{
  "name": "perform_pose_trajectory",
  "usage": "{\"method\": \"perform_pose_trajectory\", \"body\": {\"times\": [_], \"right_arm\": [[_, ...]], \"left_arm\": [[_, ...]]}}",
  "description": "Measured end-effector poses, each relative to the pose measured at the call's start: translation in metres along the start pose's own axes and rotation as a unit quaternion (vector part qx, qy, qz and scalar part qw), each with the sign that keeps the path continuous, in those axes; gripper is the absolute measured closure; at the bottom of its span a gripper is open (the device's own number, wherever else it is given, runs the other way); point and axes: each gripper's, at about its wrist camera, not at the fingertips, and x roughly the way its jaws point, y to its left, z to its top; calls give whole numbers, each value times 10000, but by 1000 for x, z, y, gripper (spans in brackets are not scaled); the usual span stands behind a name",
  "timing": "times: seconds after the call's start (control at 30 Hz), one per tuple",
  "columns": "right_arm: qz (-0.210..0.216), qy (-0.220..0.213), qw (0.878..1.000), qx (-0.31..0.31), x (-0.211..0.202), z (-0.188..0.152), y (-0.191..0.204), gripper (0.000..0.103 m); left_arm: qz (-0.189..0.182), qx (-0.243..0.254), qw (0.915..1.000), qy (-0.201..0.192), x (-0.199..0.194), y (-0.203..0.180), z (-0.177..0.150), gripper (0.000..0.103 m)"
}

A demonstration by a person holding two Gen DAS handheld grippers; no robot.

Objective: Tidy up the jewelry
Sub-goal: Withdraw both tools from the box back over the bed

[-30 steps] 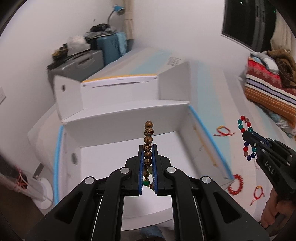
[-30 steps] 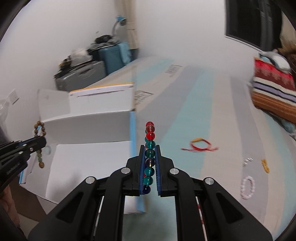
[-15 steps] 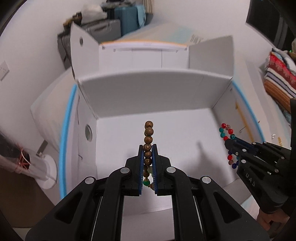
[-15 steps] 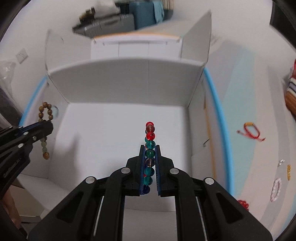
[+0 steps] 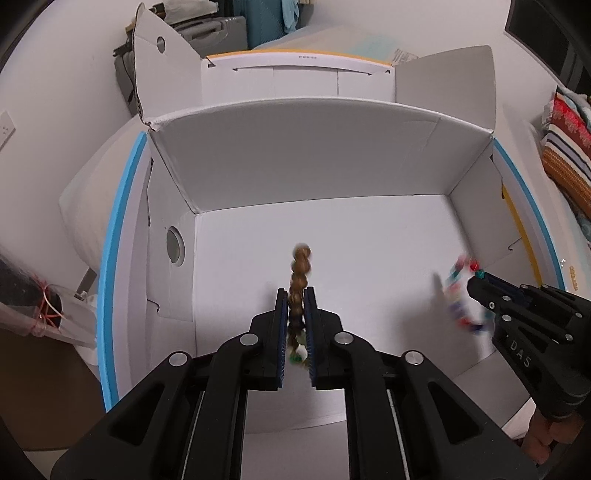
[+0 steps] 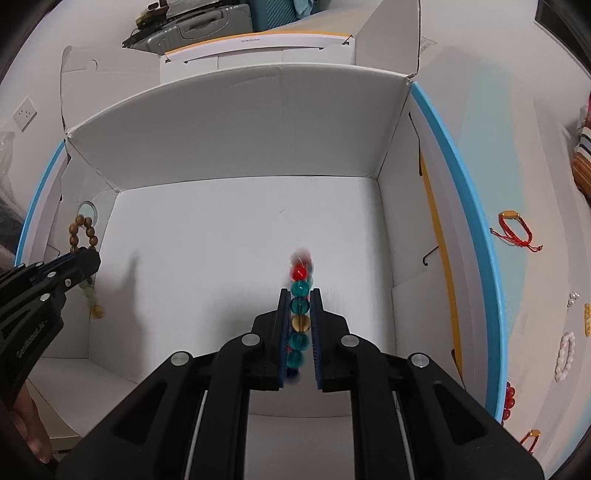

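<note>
Each hand-held gripper, left pinching the wooden bracelet and right the glass-bead bracelet, hangs above the white box (probably for dropping both in).

Clutter we see by the wall

We spot a grey suitcase with a blue suitcase beside it, striped blanket well apart.
</note>
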Motion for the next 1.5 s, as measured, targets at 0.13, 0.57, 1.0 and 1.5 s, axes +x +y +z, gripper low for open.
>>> {"method": "perform_pose_trajectory", "body": {"times": [0.13, 0.57, 1.0, 1.5], "right_arm": [[40, 1, 10000, -13, -1, -2, 1, 91], [-158, -1242, 9921, 57, -79, 1, -2, 14], [-594, -1988, 9767, 541, -137, -17, -82, 7], [-1387, -1896, 9616, 1421, -161, -65, -273, 7]], "left_arm": [[60, -52, 10000, 29, 3, 2, -1, 92], [312, -67, 9970, -711, -49, -2, -6, 13], [-32, 112, 9926, -1206, -95, -62, -6, 6], [-921, 977, 9808, -1410, -104, -231, -7, 6]]}}
